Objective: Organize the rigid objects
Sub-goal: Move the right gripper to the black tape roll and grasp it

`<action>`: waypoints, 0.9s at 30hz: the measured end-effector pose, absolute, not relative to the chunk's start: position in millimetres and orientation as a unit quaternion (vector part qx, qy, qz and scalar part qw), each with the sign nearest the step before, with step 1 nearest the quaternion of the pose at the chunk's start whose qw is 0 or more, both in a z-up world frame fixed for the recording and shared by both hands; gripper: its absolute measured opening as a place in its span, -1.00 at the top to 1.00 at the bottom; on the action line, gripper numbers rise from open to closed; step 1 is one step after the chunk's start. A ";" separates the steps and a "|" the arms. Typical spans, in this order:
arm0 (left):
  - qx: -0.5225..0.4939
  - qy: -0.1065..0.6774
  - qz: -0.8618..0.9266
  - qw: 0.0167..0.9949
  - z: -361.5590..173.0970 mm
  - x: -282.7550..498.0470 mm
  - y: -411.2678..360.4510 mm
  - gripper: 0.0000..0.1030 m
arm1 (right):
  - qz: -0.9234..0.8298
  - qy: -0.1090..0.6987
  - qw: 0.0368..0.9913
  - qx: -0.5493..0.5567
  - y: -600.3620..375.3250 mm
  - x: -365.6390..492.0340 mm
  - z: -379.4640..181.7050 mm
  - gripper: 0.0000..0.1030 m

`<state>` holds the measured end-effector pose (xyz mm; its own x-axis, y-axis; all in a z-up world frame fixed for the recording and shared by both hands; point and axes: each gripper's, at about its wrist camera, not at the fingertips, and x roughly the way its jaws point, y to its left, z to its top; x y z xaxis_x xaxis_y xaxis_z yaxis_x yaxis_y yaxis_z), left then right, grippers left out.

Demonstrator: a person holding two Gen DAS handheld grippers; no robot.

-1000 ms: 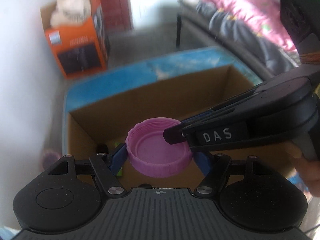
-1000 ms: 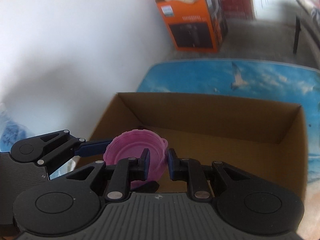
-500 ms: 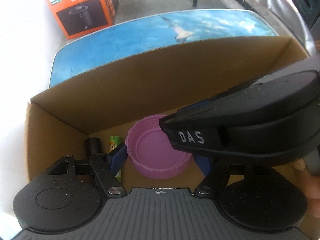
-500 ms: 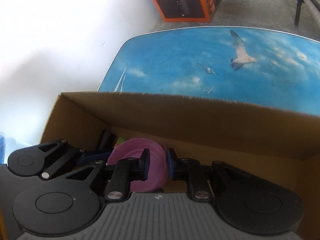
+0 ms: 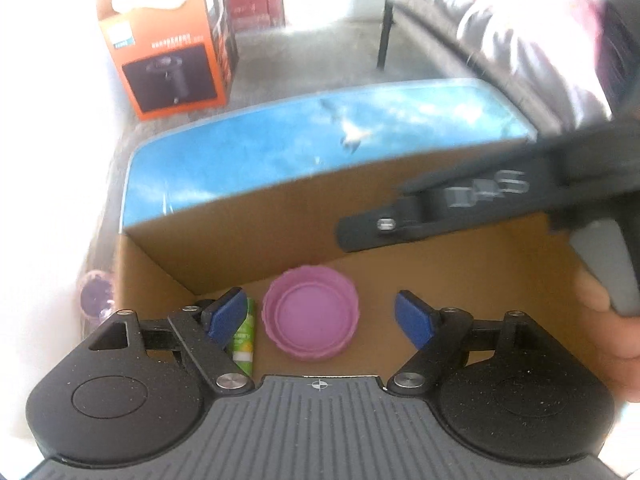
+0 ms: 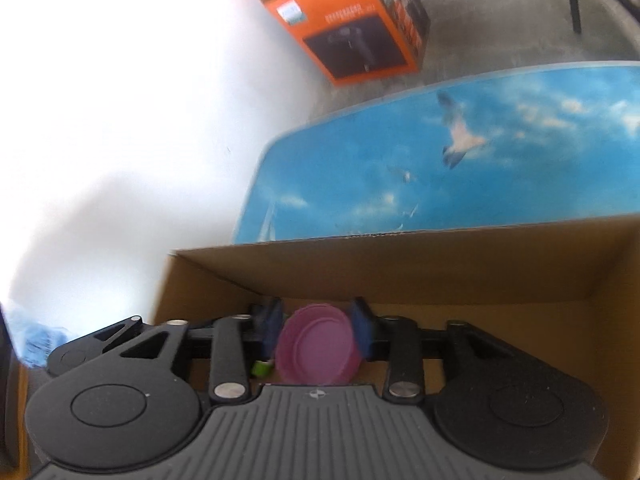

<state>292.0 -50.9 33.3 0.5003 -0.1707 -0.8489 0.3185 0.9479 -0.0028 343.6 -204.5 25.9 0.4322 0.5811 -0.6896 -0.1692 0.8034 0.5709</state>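
**Pink lid lying in the cardboard box, both grippers released**

The left gripper has its blue fingers spread wide; they have just been opening, and the pink lid lies between them with a clear gap on each side. The right gripper has also just been opening; its fingers stand apart on either side of the lid, and contact cannot be confirmed in the blur.

The lid rests on the floor of the cardboard box, near the left rear corner, open side up. It is round and has no long axis.

A green tube lies just to the left of the lid, partly hidden behind the left gripper's left finger.

The box stands on a table with a blue sky-and-gull print. An orange carton stands on the floor beyond the table. A hand holds the right gripper's handle at the right edge of the left wrist view.
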 end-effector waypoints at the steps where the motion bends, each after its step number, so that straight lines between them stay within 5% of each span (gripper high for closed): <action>1: 0.070 0.468 -0.145 0.869 43.7 283.5 -45.4 -0.58 | 0.234 0.468 0.824 0.217 -210.5 333.4 35.6 0.07; 11: 0.026 0.351 -0.197 0.915 108.5 153.6 -12.6 -0.86 | 0.256 0.317 0.884 0.229 -271.1 172.8 112.2 -0.47; 20: -0.031 0.354 -0.226 0.907 46.9 67.9 -13.8 -0.92 | 0.201 0.317 0.900 0.222 -272.0 71.6 65.0 -0.48; 27: 0.024 0.395 -0.214 0.893 -4.2 48.4 -37.7 -0.89 | 0.178 0.394 0.879 0.203 -230.3 52.7 -1.2 -0.36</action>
<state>48.4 -37.7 -4.2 0.5955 -0.3635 -0.7165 0.4014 0.9071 -0.1266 52.7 -230.3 -1.2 0.6258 0.4721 -0.6209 -0.1523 0.8547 0.4963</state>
